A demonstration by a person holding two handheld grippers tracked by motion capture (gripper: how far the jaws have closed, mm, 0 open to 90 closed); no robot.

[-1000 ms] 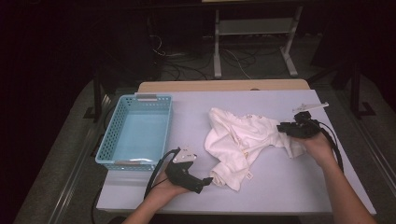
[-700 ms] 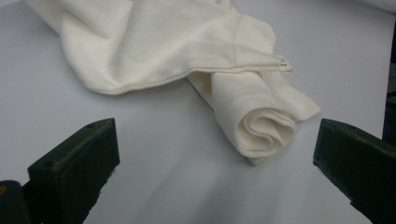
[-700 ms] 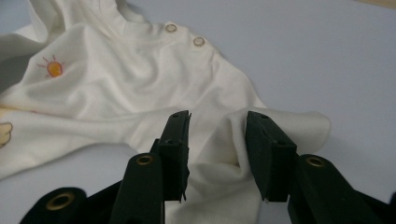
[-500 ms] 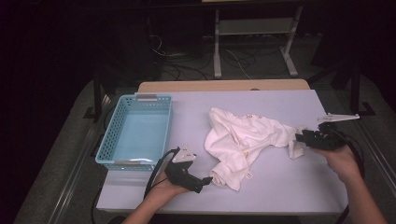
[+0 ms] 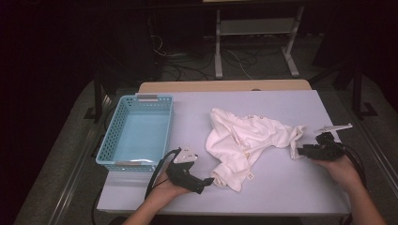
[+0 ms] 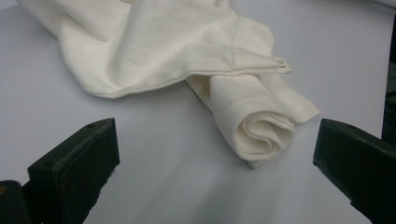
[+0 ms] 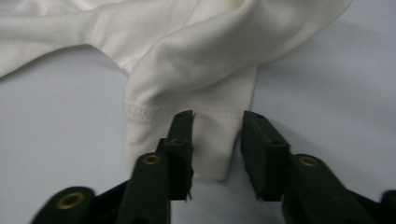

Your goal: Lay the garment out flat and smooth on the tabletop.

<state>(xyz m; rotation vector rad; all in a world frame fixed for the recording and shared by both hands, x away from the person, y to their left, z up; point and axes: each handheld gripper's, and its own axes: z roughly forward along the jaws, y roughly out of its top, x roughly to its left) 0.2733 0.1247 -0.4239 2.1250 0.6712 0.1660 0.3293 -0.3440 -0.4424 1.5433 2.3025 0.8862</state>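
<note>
- Your work piece, a crumpled white cotton garment [image 5: 248, 140], lies mid-table, right of the empty light-blue plastic basket [image 5: 138, 136] on the pale table [image 5: 281, 187].
- Expect it to be light, limp and easily bunched; it should drape and drag rather than lift flat, so take it by a stitched hem or sleeve end.
- Your right gripper [image 7: 217, 128] sits at the garment's right tip, its jaws narrowly apart astride a hemmed cuff [image 7: 210, 154] and just been closing, the pads not yet visibly biting.
- Your left gripper [image 6: 215, 154] rests at the near edge, jaws spread wide before a rolled sleeve end [image 6: 257, 128].
- Against a second ago, your right hand sits farther right and nearer, the sleeve drawn out; the left is unmoved.
</note>
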